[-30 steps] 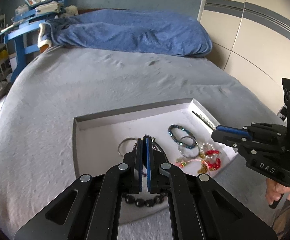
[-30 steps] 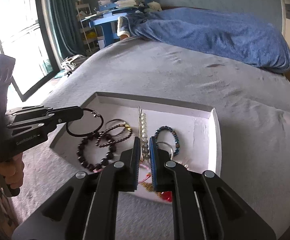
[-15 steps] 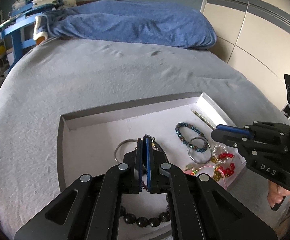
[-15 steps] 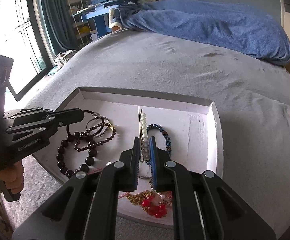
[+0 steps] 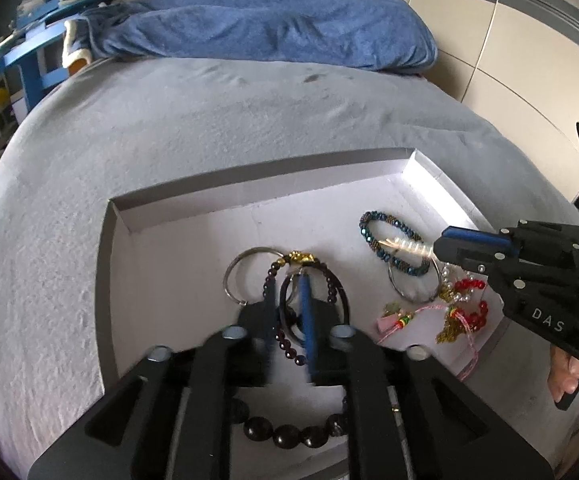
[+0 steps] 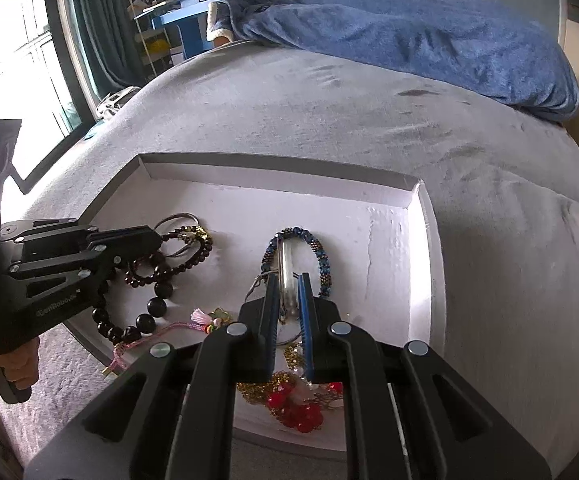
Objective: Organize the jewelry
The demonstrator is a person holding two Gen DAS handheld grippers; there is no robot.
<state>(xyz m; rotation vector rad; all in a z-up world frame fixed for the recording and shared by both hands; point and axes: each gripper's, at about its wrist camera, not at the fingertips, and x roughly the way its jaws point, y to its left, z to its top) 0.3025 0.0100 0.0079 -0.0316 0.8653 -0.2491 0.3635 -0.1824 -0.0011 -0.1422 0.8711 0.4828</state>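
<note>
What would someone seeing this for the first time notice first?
Probably the shallow white tray of jewelry sitting on the grey bed, with the blue blanket heaped behind it. Both black grippers reach over it: the right gripper is clamped on a pearl strand above a blue beaded bracelet, while the left gripper, its jaws opening, sits over dark bead bracelets and a thin metal ring.

Both wrists close, downward — shared tray (image 5: pixel 249 192).
</note>
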